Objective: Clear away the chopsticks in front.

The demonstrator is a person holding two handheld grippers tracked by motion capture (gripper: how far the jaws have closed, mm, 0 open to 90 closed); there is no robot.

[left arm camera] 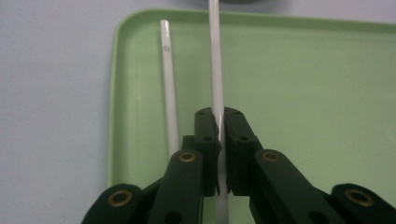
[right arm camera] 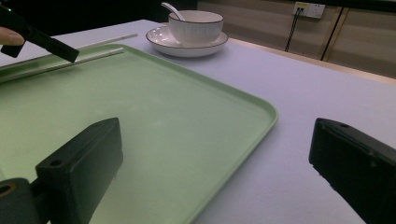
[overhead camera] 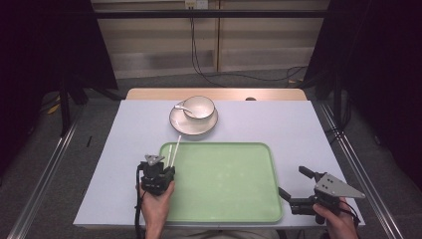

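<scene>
The left gripper [left arm camera: 218,122] has its fingers [left arm camera: 207,133] clenched on one thin white chopstick [left arm camera: 215,70], pinched near its near end so the long shaft points away over the pale green plastic tray [left arm camera: 303,93], probably to lay it down parallel to its mate. The second white chopstick [left arm camera: 169,79] lies just beside it along the tray's left edge. The right gripper [right arm camera: 219,158] idles with fingers released near the tray's near right corner. Beyond the tray's far edge, toward the bench's [overhead camera: 298,124] far edge, a white bowl with spoon [overhead camera: 199,107] sits on a white saucer [overhead camera: 179,122].
</scene>
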